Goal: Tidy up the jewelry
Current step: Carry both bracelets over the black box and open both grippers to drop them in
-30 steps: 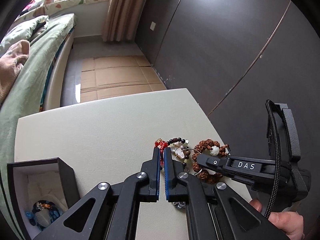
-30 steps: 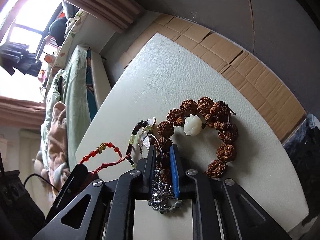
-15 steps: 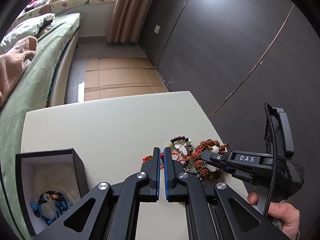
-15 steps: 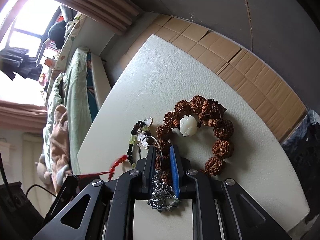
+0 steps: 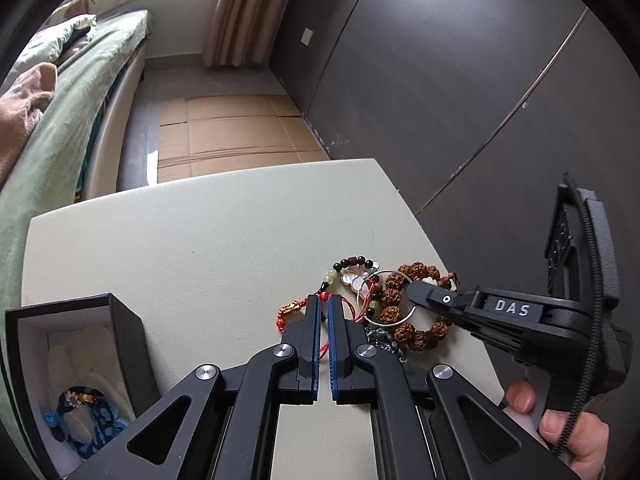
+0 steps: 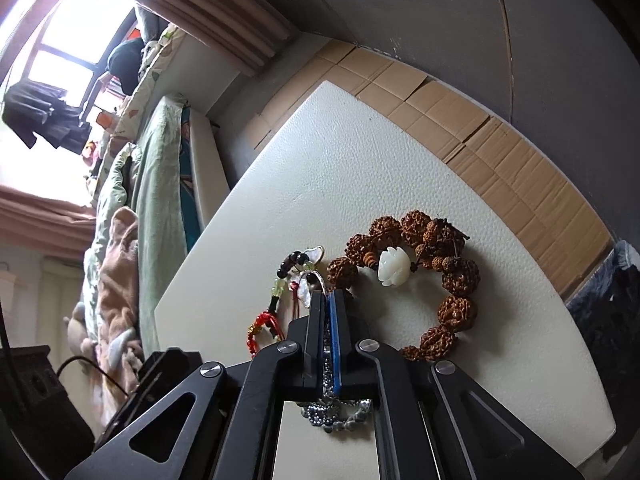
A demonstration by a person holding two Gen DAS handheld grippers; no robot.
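A pile of jewelry lies on the cream table [image 5: 180, 240]: a brown seed-bead bracelet [image 6: 452, 276] with a white flower bead [image 6: 394, 266], a thin silver bangle [image 5: 390, 298], a dark-and-green bead string [image 5: 352, 266] and a red cord bracelet [image 5: 290, 310]. My left gripper [image 5: 324, 300] is shut on the red cord, whose beaded end lies just left of the fingers. My right gripper [image 6: 329, 296] is shut on the silver bangle; it also shows in the left wrist view [image 5: 420, 290]. A grey bead chain [image 6: 334, 410] lies under the right gripper.
An open black jewelry box [image 5: 76, 372] with white lining stands at the table's front left and holds a blue bead bracelet [image 5: 86, 412]. A bed [image 5: 60, 120] runs along the left. Cardboard sheets [image 5: 232, 128] cover the floor beyond the table. A dark wall [image 5: 460, 80] stands to the right.
My left gripper pulled back toward me, dragging the red cord bracelet leftward away from the pile. My right gripper's jaws closed from a gap around the beads to nearly together on the bangle.
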